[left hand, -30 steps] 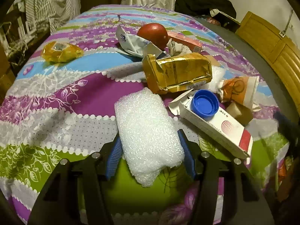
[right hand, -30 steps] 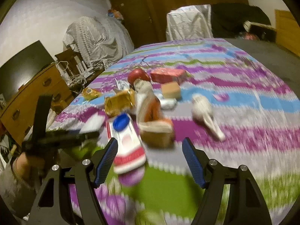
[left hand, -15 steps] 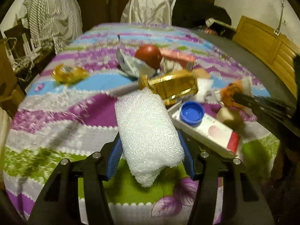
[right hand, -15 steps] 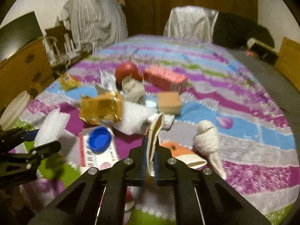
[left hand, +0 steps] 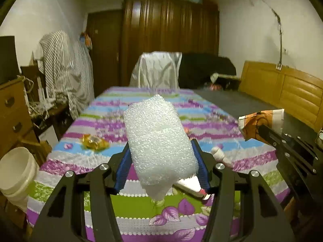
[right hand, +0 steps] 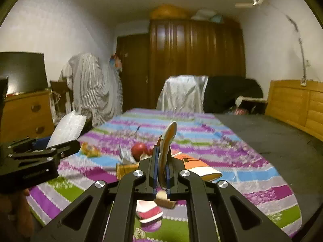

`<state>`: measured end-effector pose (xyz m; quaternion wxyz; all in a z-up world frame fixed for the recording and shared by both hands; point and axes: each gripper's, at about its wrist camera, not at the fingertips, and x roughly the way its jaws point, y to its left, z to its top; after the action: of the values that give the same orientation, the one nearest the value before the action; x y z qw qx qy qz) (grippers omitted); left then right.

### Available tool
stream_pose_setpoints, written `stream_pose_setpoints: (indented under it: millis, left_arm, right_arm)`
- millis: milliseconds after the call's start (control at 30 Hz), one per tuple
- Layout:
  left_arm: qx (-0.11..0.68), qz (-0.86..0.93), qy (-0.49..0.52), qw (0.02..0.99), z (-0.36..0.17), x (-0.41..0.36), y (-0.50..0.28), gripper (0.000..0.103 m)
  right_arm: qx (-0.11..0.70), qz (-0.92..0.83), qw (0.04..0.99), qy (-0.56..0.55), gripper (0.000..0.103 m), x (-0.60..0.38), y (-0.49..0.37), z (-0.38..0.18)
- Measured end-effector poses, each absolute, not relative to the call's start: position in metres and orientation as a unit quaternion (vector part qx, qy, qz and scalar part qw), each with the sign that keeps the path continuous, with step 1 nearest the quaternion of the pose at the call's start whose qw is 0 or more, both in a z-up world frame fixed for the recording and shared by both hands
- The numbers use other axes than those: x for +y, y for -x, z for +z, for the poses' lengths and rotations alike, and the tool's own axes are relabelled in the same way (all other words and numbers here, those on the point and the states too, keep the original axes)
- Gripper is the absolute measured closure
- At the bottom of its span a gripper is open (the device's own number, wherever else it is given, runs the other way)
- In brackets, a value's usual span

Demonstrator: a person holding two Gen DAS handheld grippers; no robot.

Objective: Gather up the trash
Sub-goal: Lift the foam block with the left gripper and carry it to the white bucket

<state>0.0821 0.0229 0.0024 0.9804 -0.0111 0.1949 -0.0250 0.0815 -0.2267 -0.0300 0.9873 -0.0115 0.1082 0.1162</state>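
Spreading under both tools, the bed (left hand: 141,199) w/ its striped purple-green-blue cover was the biggest thing in view, w/ a white bucket (left hand: 17,173) off its edge, far left of the left jaws. The left gripper (left hand: 161,167) had its jaws clamped on a white foam wrap (left hand: 159,141), which stuck up and fwd from between the blue pads (left hand: 122,169), clear of the cover. In the right wrist view the same wrap (right hand: 67,128) showed at far left, held above the bed edge. The right gripper (right hand: 161,173) had its jaws nearly together, pinching a flattened orange-and-white paper cup (right hand: 167,141) that stood upright between them; the cup (left hand: 260,121) also appeared at the right of the left view, lifted off the bed. Ahead of the right jaws lay a red apple (right hand: 138,149), just left of centre, and a yellow wrapper (right hand: 88,150) further left. Below the right jaws sat a red-and-white box (right hand: 148,211), partly hidden. Ahead-left of the left jaws was that yellow wrapper (left hand: 93,141).
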Motion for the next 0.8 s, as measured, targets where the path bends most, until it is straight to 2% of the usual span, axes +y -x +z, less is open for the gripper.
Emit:
stream_pose_setpoints:
  millis: [533,800]
  left_arm:
    - [0.175,-0.027,0.008,0.984,0.008,0.012,-0.056,0.049]
    - [0.173,-0.002,0.015,0.985,0.012,0.031,-0.055,0.049]
  right_arm:
    - [0.096,0.118,0.988,0.023,0.096,-0.226,-0.053,-0.017]
    - [0.096,0.139,0.985,0.027,0.096,-0.224,-0.050,-0.007]
